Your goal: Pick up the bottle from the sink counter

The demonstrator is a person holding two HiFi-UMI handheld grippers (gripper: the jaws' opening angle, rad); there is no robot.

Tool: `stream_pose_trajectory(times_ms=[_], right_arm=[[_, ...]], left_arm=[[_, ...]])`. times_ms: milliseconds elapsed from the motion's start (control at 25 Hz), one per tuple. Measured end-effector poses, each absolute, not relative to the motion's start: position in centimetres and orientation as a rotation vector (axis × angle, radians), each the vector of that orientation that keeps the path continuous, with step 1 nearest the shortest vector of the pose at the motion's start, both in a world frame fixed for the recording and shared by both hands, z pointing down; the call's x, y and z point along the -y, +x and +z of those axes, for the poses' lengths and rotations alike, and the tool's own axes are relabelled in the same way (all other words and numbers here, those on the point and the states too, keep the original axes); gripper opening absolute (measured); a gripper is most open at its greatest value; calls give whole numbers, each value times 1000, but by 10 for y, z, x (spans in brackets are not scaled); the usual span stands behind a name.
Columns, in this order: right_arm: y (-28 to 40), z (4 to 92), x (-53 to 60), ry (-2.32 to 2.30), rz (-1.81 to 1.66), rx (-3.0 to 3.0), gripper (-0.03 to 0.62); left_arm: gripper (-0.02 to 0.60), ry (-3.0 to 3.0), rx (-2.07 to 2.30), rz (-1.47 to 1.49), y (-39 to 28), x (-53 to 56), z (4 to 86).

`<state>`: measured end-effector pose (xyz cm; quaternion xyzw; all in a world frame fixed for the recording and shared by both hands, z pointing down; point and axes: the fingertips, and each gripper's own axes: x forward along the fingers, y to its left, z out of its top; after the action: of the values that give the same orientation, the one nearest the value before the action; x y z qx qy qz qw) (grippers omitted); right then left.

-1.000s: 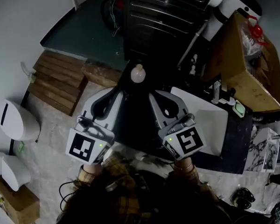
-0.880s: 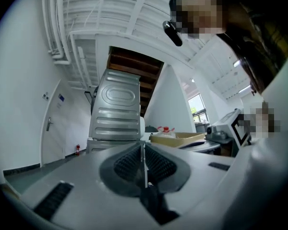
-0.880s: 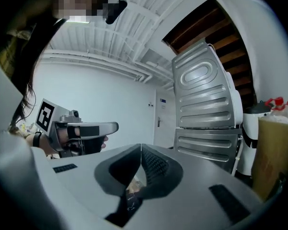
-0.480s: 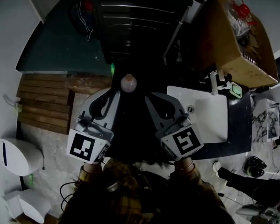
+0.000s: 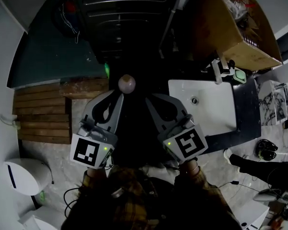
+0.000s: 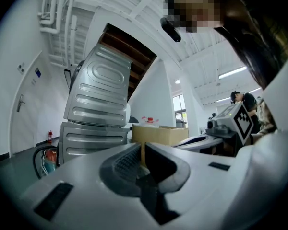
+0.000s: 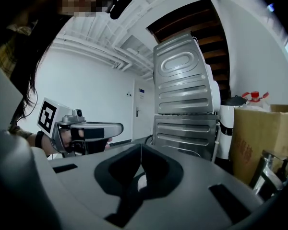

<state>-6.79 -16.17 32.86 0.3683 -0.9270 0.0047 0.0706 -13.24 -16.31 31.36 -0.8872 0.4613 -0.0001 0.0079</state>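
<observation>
The white sink (image 5: 206, 110) sits in a dark counter (image 5: 242, 123) at the right of the head view. By its faucet (image 5: 216, 70) stands a small pump bottle (image 5: 227, 66), dim and partly hidden; the right gripper view shows it at the lower right edge (image 7: 282, 168) beside the faucet (image 7: 260, 177). My left gripper (image 5: 117, 96) and right gripper (image 5: 150, 100) are held side by side close to my body, left of the sink and well short of the bottle. Both are shut with nothing between the jaws, as the left gripper (image 6: 141, 150) and right gripper (image 7: 140, 151) show in their own views.
A tall ribbed metal appliance (image 5: 129, 13) stands straight ahead, with a large cardboard box (image 5: 233, 30) behind the sink. A green dish (image 5: 239, 75) lies by the faucet. Wooden boards (image 5: 43, 114) lie on the floor at left. Another person's shoe (image 5: 237, 161) is near the counter.
The head view has swung, so the sink and counter now lie further up and left in it. Both grippers keep the same pose, shut and empty.
</observation>
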Motion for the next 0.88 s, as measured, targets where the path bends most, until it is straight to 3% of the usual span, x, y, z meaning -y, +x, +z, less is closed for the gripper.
stream_pose_trajectory(times_ms=[880], right_arm=[[-63,350,199,1050,115,2799,17]], left_arm=[[38,-2796,-1488,-89,-121,208,347]])
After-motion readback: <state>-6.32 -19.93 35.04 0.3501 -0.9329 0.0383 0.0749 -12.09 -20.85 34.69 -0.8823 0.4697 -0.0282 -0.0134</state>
